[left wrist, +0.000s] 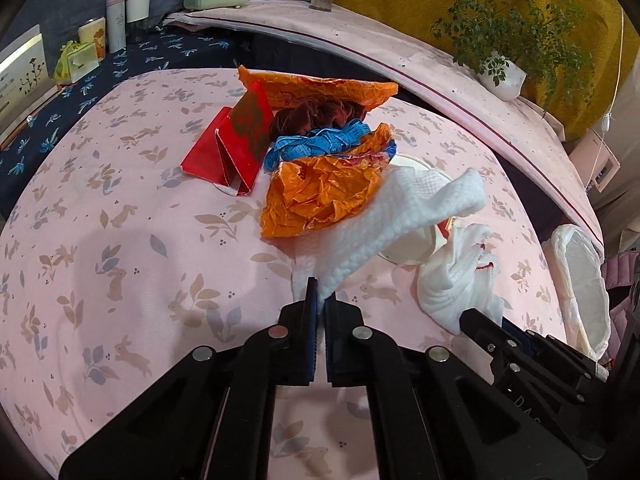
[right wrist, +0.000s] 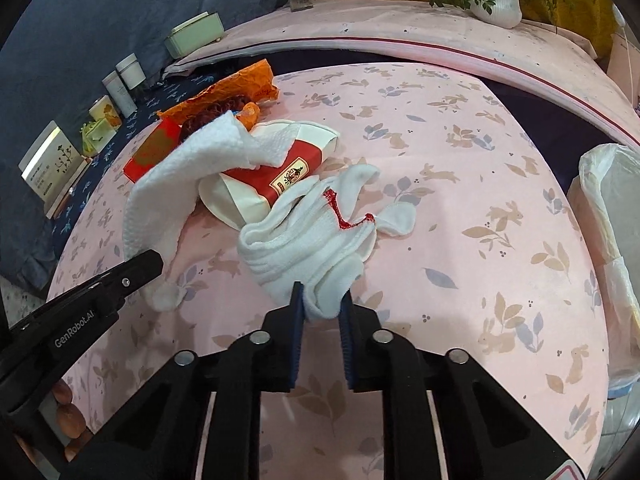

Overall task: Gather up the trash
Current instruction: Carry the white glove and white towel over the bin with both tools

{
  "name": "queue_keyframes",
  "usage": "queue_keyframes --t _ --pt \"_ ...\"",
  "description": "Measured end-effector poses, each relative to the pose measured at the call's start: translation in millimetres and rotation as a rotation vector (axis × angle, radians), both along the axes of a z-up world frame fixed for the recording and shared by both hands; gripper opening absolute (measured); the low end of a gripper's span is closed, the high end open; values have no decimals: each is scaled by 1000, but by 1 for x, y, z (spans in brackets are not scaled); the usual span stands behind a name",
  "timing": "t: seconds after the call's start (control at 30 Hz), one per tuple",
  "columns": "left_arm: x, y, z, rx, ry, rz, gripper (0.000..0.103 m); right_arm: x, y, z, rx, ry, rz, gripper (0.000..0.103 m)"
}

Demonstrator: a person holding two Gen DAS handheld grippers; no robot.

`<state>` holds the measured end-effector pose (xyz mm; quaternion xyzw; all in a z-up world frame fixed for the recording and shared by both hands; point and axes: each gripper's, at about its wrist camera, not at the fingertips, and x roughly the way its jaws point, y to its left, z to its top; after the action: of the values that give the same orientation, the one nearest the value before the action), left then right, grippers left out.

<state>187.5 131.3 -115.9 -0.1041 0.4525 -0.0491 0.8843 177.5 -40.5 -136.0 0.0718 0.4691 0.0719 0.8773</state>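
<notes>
A: Pink cloth with rabbits and leaves covers the table (left wrist: 120, 240), and the trash lies in a heap toward its far side.

B: What's biggest in the heap?

A: A white towel (left wrist: 400, 220), draped over an orange bag (left wrist: 320, 196) and a paper cup (right wrist: 280, 172). The left gripper (left wrist: 320, 300) is clenched on the towel's near corner, pads tight together with the fabric between them.

B: And on the right?

A: A white glove (right wrist: 312, 240) with red trim, just beside the cup, its fingers touching it. The right gripper (right wrist: 322, 304) has its jaws nearly closed on the glove's near edge, a fold of knit pressed between the pads.

B: Behind those?

A: A red folded carton (left wrist: 232, 148), another orange wrapper (left wrist: 316, 88), a dark brown scrunchie (left wrist: 320, 114), then a blue tape measure (left wrist: 316, 142) coiled between the scrunchie and the bag.

B: Where does it all go?

A: A bin lined with a white bag (left wrist: 580, 280) stands at the table's right edge, near the glove.

B: Anything else?

A: A potted plant (left wrist: 504, 76) on the ledge behind.
</notes>
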Motion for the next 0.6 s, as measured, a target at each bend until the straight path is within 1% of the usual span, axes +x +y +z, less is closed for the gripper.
queue_keyframes --t 0.2,0.6 --pt "-8 -13 14 1 -27 -19 2 -12 -18 21 29 -49 -17 9" --pt "-26 -64 67 17 -127 -102 2 -38 -80 80 69 -185 -113 9"
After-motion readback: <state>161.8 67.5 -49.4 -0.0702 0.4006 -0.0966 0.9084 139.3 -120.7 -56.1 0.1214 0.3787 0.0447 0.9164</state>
